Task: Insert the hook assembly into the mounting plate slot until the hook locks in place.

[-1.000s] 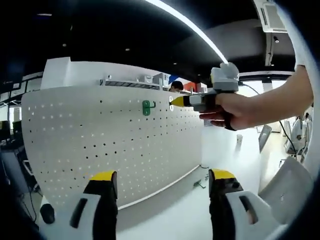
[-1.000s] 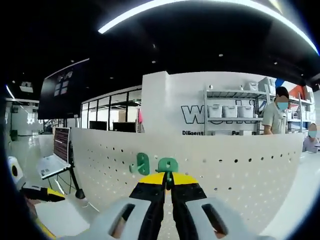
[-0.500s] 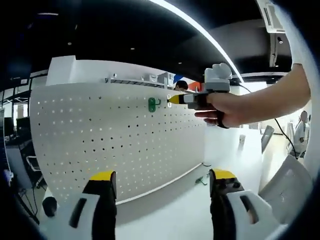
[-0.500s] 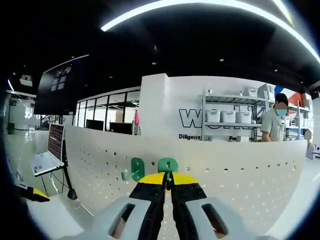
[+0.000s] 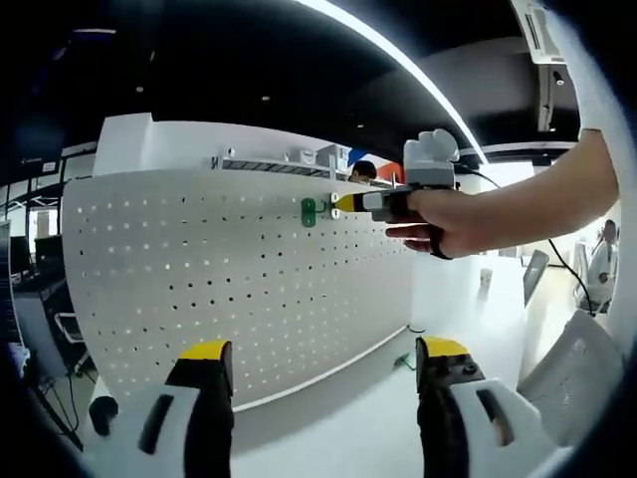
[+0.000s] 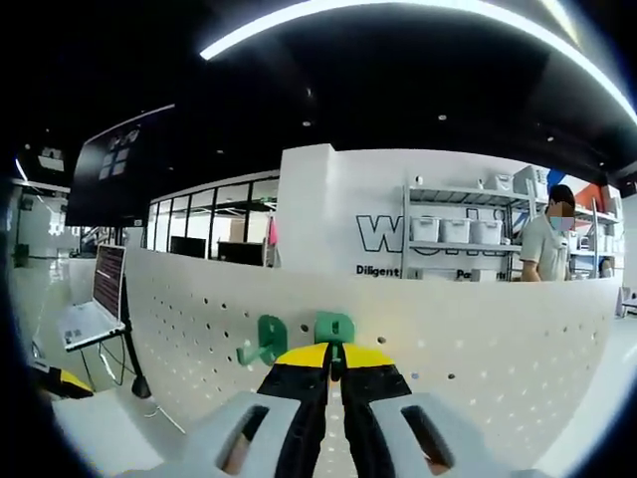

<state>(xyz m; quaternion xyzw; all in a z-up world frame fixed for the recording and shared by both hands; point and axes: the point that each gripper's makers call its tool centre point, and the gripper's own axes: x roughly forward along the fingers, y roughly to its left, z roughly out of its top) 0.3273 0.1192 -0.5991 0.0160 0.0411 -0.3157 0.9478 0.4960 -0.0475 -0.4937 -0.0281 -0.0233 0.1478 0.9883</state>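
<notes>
Right at the tips of the right gripper (image 6: 334,356), a green hook (image 6: 334,329) is pinched btwn the jaws, which are pressed together on it; its plate-like top pokes up just past the yellow tips and sits against or v. close to the white pegboard (image 6: 478,329). Can't tell from the right gripper view whether its pegs are in the holes yet.

Just left of those tips, a second green hook (image 6: 266,340) already hangs on the board, curved arm pointing down-left. So one hook looks mounted; the held one is at the board but, judging by the grip on it, not yet seated or locked. Left to do, prob: push it home till it catches, then let go.

Left gripper view: the right gripper (image 5: 350,203) comes in from the right, held by a hand (image 5: 448,221), tips at the upper part of the board, green hook (image 5: 310,211) just ahead of them. Which of the two hooks that green bit is, can't say — too small.

Left gripper (image 5: 323,360): jaws spread wide, nothing btwn them, well back from the board and below the hooks; idle as far as shows.

Behind the board: shelving (image 6: 458,234), a person (image 6: 547,244), a laptop (image 6: 95,309) off to the left.
</notes>
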